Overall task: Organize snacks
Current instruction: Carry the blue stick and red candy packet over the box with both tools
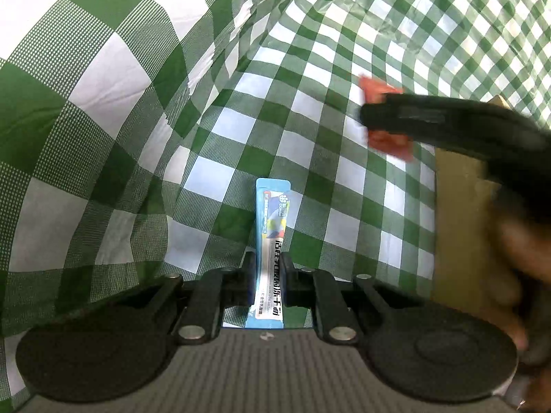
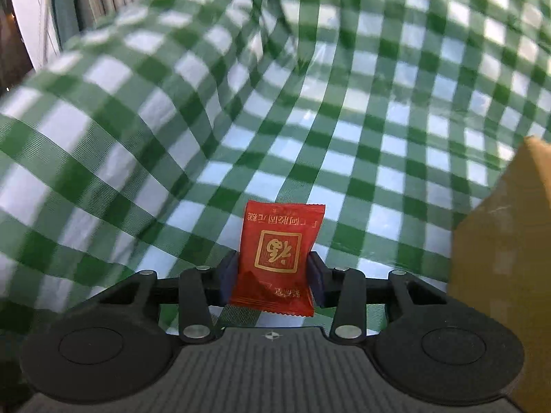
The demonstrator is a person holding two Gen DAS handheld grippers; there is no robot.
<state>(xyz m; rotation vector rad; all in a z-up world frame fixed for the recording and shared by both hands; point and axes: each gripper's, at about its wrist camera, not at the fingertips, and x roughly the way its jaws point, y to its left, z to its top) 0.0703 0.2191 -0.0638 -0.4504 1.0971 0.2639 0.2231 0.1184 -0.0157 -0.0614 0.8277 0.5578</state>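
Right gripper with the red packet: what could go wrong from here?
1. The right gripper pinches the red packet only by its side edges, so it might slip or buckle.
2. The cardboard box sits close on the right; a finger could clip its wall.
3. The left gripper holds a blue sachet nearby, so the two could collide.

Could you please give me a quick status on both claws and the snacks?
Left claw shut on blue stick sachet. Right claw shut on red snack packet. Cardboard box close at right; checked cloth below.
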